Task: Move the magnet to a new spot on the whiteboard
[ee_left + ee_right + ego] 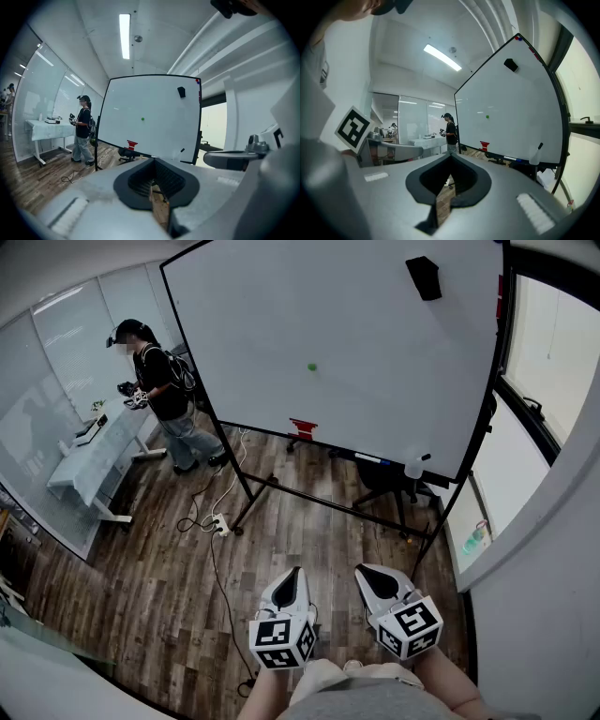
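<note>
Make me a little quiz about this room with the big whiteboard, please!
1. True or false: the green magnet is stuck on the whiteboard.
2. Pick one: what sits near the whiteboard's top right corner in the head view? A. a black block B. a yellow star C. a blue cup
3. Short answer: what are the left gripper and the right gripper holding?

Key
1. True.
2. A.
3. Nothing. Both have their jaws together and are low in the head view, away from the board.
</note>
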Demonstrator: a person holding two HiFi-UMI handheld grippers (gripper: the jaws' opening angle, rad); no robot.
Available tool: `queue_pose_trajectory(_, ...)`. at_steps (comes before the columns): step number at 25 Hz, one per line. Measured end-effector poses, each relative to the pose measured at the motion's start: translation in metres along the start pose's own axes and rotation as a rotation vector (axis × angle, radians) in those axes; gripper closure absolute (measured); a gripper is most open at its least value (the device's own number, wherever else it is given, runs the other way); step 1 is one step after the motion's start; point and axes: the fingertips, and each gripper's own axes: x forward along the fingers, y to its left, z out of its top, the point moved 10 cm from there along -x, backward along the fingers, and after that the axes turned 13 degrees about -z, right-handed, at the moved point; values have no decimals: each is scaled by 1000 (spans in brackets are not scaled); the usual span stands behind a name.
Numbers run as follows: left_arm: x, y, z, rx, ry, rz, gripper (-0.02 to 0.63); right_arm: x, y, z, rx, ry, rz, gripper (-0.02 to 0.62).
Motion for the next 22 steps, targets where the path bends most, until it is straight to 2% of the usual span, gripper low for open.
queue_pose_trajectory(14, 7, -1, -2, -19, -18, 4, 601, 3, -5, 5, -40, -2, 23, 600)
queue_pose_trajectory(22, 14, -11, -2, -30, -42, -2, 601, 2, -16, 5, -5, -17, 24, 598)
